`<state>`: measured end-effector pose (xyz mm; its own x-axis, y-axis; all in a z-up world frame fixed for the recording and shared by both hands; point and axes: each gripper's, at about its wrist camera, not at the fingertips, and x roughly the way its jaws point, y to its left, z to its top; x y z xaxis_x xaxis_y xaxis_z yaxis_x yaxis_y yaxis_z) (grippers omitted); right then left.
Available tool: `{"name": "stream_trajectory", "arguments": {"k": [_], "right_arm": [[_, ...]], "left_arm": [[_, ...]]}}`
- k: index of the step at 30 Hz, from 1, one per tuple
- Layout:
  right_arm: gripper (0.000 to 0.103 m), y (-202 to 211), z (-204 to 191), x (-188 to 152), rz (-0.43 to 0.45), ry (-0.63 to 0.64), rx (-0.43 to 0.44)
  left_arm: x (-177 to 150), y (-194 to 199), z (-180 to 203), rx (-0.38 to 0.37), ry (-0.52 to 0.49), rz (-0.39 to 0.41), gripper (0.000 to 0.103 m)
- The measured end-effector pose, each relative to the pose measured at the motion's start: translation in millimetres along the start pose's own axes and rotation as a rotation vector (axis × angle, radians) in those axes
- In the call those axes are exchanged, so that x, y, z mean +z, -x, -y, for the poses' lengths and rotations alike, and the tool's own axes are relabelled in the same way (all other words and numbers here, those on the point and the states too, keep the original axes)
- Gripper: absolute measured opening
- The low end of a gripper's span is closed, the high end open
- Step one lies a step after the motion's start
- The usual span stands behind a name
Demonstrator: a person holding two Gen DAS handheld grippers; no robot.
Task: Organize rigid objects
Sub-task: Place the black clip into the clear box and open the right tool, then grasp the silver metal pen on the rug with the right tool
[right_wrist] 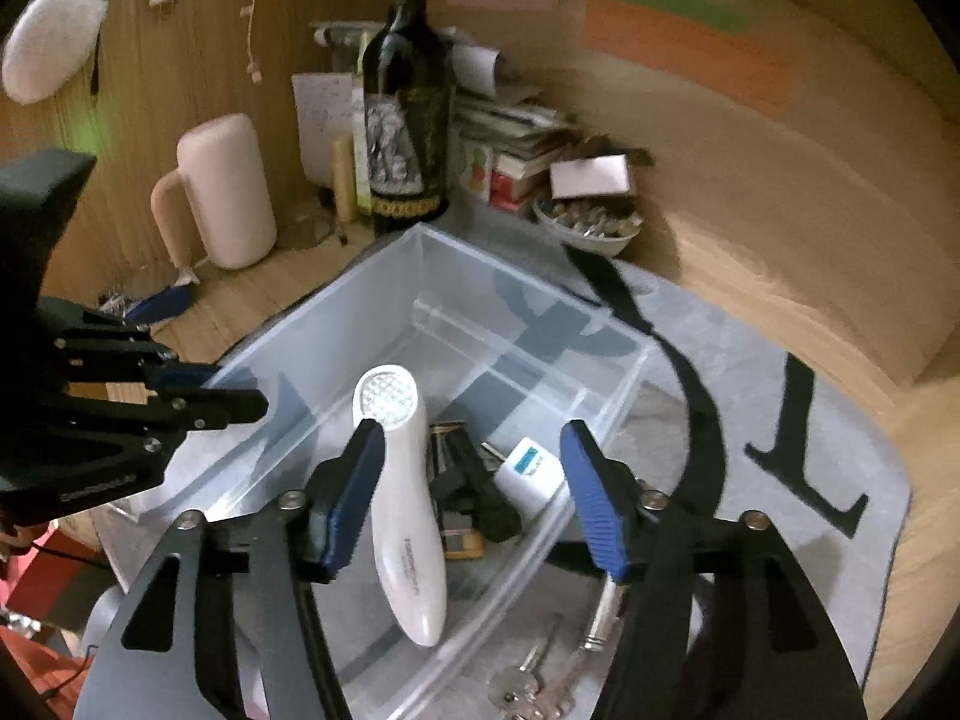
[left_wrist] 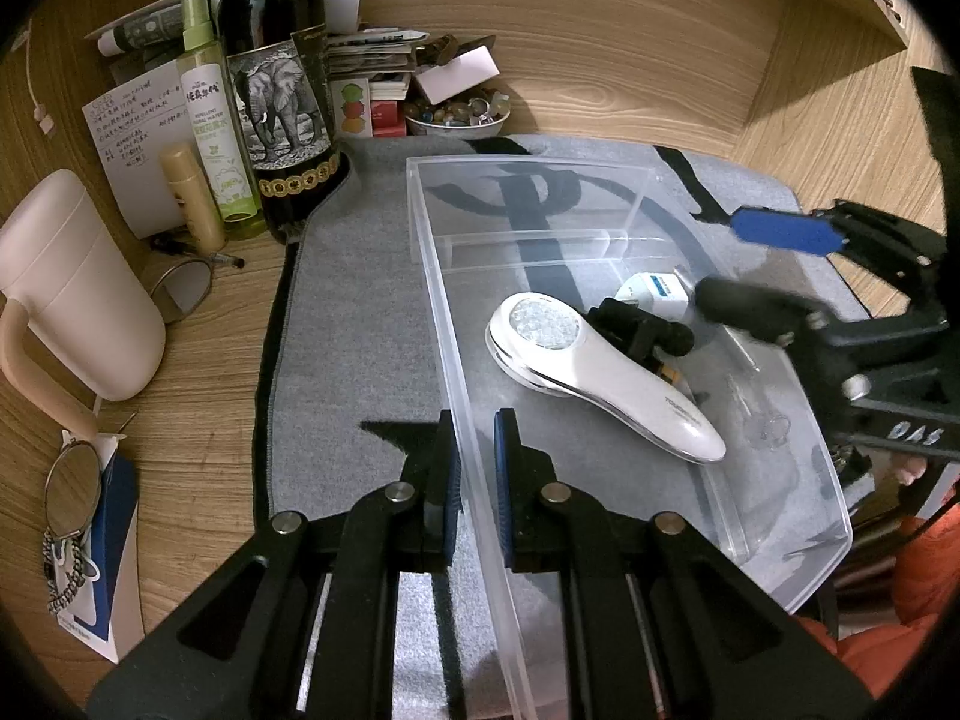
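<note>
Working on a wooden tabletop [left_wrist: 198, 348] crowded beyond and to the left of the left fingers [left_wrist: 441, 462]: a dark wine bottle [left_wrist: 282, 90], a green spray bottle [left_wrist: 210, 120], a pale pink mug [left_wrist: 72, 288], a bowl of pebbles [left_wrist: 459, 114] and stacked papers against the back wall. Resting everything in play on a grey mat [left_wrist: 360, 300].

Pinching the near side wall of the clear bin [left_wrist: 438, 276] with the left fingers, closed on it, one finger outside the wall and one inside.

Holding the right fingers [right_wrist: 360, 480] spread apart over the bin's near compartment, gripping nothing. Leaving the white handheld device [right_wrist: 402, 510] lying flat on the bin floor, its body just beside the inner face of the right gripper's left finger and its round lens end pointing ahead past the fingertips; from the left wrist view, lying ahead and to the right of the left fingers [left_wrist: 600, 372].

Crowding the gap between the right fingers with a black clip-like piece [right_wrist: 474, 492] and a white plug adapter [right_wrist: 531, 474], both just beside the device and short of the right-hand finger. Lying below the right-hand finger, a bunch of keys [right_wrist: 528, 684], though whether inside the bin cannot be told.
</note>
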<state>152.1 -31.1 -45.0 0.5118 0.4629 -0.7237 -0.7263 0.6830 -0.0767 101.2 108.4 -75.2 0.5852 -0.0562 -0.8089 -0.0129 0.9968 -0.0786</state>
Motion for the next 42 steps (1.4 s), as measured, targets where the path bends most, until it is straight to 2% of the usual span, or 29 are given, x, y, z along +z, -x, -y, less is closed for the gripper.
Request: {"name": "stream_trajectory", "arguments": {"k": [10, 13, 19, 26, 33, 36, 39, 42], "right_arm": [[0.062, 39.7, 31.7, -13.3, 0.048, -0.048, -0.098], [0.062, 44.1, 42.8, -23.4, 0.035, -0.072, -0.122], [0.062, 30.6, 57.2, -48.2, -0.052, -0.099, -0.159], [0.062, 0.4, 70.5, -72.4, -0.162, -0.15, -0.094], [0.061, -27.1, 80.0, -70.3, -0.215, -0.189, -0.038], [0.056, -37.5, 84.2, -66.6, -0.229, -0.2, -0.028], [0.044, -48.9, 85.9, -66.8, -0.256, -0.197, -0.017], [0.038, -51.2, 79.1, -67.1, -0.242, -0.158, -0.043]], "left_arm": [[0.0, 0.0, 0.0, 0.0, -0.001, 0.0, 0.01], [-0.1, 0.0, 0.0, 0.0, 0.0, 0.0, 0.01], [0.0, 0.0, 0.0, 0.0, 0.001, 0.0, 0.01], [-0.1, 0.0, -0.2, -0.001, 0.001, 0.0, 0.01], [-1.0, 0.8, -0.8, -0.001, 0.001, 0.0, 0.01], [-1.0, 0.8, -0.8, -0.001, 0.001, 0.0, 0.01], [-1.0, 0.8, -0.6, -0.001, 0.001, 0.0, 0.01], [-0.9, 0.8, -0.6, -0.001, 0.001, 0.0, 0.01]]}}
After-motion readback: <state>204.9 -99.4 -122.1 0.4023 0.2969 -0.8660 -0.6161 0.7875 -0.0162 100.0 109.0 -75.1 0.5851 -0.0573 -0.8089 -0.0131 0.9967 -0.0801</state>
